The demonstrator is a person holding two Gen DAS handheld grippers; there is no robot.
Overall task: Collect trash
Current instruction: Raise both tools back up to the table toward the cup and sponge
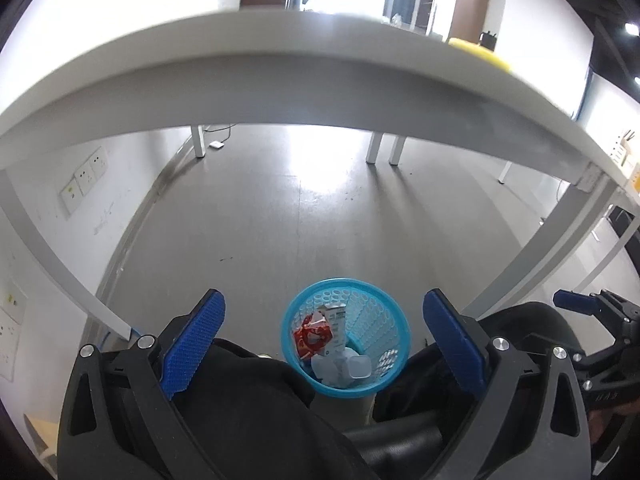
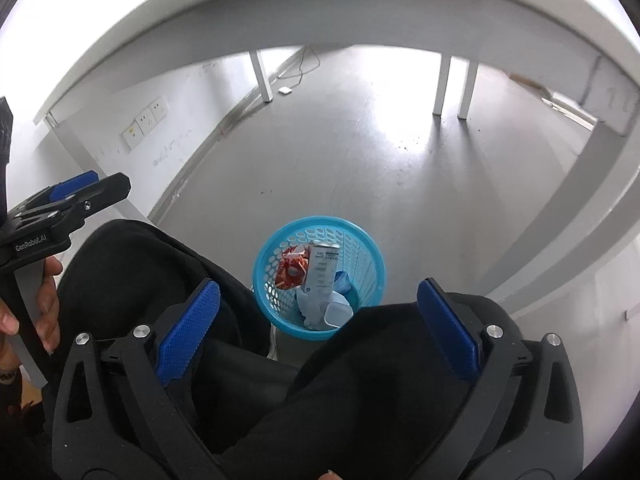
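A light blue mesh waste basket (image 1: 384, 316) (image 2: 362, 248) stands on the grey floor between a person's black-trousered knees. Inside it lie a red wrapper (image 1: 312, 336) (image 2: 291, 266), a grey-white carton (image 1: 335, 326) (image 2: 322, 270) and pale blue and white scraps (image 1: 340, 368) (image 2: 324, 312). My left gripper (image 1: 324, 338) hangs above the basket, open, with nothing between its blue pads. My right gripper (image 2: 318, 316) is likewise open and empty over the basket. The left gripper (image 2: 76, 196) also shows at the left edge of the right wrist view, and part of the right gripper's body (image 1: 588, 308) at the right edge of the left wrist view.
A white table edge (image 1: 280, 64) (image 2: 360, 16) arches overhead, with white legs (image 1: 384, 148) (image 2: 452, 88) on the floor beyond. A wall with sockets (image 1: 86, 178) (image 2: 146, 124) runs along the left. A yellow object (image 1: 480, 54) lies on the tabletop. A hand (image 2: 44, 304) grips the left tool.
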